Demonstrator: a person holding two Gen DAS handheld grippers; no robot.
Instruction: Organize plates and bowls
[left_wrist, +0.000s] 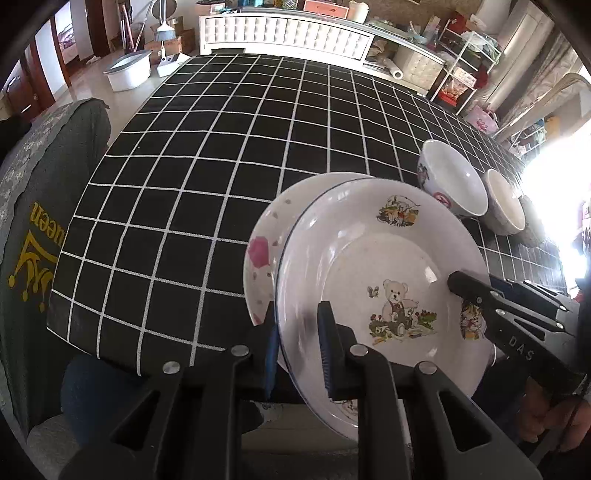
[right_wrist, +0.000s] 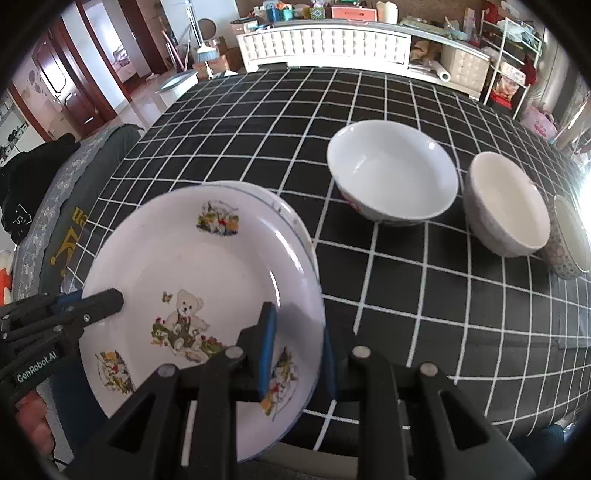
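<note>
Both tongs are clamped on the plate stack: the left gripper (left_wrist: 301, 343) pinches its near-left rim, the right gripper (right_wrist: 297, 350) its near-right rim. The teddy plate (left_wrist: 384, 280) tops the pink-patterned plate (left_wrist: 260, 254), overhanging the table's (left_wrist: 221, 147) near edge. The bowls (right_wrist: 393, 171) lie ahead and rightward, nearer the right hand.

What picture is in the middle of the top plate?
A teddy bear among flowers on the white top plate, clearest in the right wrist view.

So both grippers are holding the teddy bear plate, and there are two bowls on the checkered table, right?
Almost. Both the left gripper and the right gripper do hold the teddy bear plate, but the right wrist view shows three bowls: white bowl, cream bowl, patterned bowl.
</note>
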